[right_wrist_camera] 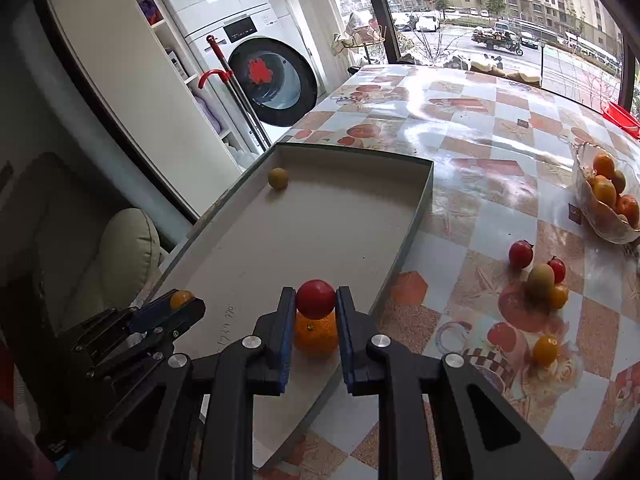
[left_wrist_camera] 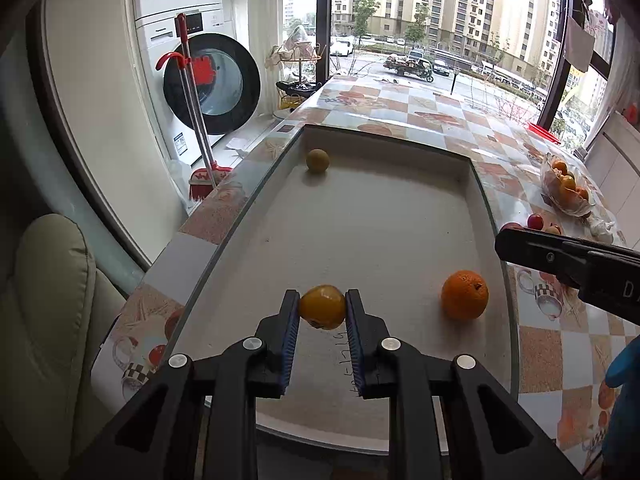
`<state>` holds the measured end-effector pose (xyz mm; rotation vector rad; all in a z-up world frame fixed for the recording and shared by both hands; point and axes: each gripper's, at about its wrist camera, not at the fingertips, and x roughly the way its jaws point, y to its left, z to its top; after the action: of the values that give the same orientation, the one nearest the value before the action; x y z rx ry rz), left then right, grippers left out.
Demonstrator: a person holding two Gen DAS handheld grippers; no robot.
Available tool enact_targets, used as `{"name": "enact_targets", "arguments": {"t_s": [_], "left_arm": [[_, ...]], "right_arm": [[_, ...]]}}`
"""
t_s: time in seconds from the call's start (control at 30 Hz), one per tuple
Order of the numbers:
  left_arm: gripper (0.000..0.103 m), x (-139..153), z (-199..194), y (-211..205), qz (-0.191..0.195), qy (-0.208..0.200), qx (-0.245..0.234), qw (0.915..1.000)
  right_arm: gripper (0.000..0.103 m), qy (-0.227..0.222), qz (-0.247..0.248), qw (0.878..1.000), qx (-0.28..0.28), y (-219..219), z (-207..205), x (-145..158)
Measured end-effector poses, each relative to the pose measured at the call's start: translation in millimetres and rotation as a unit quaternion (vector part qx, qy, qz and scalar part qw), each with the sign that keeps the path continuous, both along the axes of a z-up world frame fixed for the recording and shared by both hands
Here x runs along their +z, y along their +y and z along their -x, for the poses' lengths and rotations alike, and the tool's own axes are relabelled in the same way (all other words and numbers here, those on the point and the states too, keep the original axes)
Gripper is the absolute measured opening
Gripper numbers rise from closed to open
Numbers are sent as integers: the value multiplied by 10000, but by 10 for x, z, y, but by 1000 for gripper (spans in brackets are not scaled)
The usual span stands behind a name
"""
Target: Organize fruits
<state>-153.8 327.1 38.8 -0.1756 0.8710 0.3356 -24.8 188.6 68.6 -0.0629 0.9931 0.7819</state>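
Black left gripper, right gripper: blue ribbed pads, silver rivets; possibly blue glove

Tray on table, bowl right of it, loose fruits between them.

- One shallow grey tray.
- Three fruits over or in it: a large orange, an olive-yellow fruit, a small yellow one.
- One red fruit gripped.
- Five loose small fruits on the table.
- One glass bowl, perhaps five oranges inside.

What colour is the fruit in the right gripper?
Red fruit, clearest in the right wrist view.
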Motion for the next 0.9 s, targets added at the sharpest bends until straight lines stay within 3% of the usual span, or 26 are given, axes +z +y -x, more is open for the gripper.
{"name": "enact_targets", "arguments": {"t_s": [0.07,0.1,0.13,0.17,0.2,0.23,0.3,0.33,0.43,0.47,0.57,0.7,0.83,0.9], "left_arm": [[25,-59,-25,7,-116,50,16,9999],[25,-91,-37,8,-141,75,-10,9999],[33,-125,-46,-1,-158,112,-46,9998],[66,-155,-53,-10,-196,147,-66,9997],[85,-162,-38,-26,-296,120,-39,9995],[101,-142,4,-62,-462,-4,29,9989],[101,-77,71,-138,-756,-273,18,9968],[101,-46,68,-173,-786,-263,-44,9966],[101,116,59,-383,-732,-397,-295,9961],[101,188,65,-491,-690,-519,-448,9953],[101,364,22,-912,-363,-797,-1120,9898],[102,321,-172,-1564,301,-527,-2075,9763],[102,17,-343,-2074,-499,-357,-1970,9785],[102,-126,-392,-2168,-552,-210,-1907,9799]], "right_arm": [[24,27,159,9998,84,102,-25,-58],[31,24,220,9997,114,139,-27,-76],[39,16,245,9996,127,155,-25,-83],[61,5,217,9997,129,137,-22,-75],[80,-33,142,9998,123,94,-16,-46],[85,-105,65,9999,84,36,-14,3],[86,-205,14,9998,-39,-108,-27,89],[87,-233,5,9996,-144,-199,-44,119],[103,-232,-30,9974,-677,-657,-107,126],[103,-224,-17,9952,-950,-868,-127,101],[103,-273,171,9836,-1777,-1496,-148,-15],[103,-260,785,9621,-2599,-2237,-143,-281],[103,12,1036,9437,-3140,-2788,-118,-558],[103,-183,1120,9380,-3275,-2868,-48,-554]]}}
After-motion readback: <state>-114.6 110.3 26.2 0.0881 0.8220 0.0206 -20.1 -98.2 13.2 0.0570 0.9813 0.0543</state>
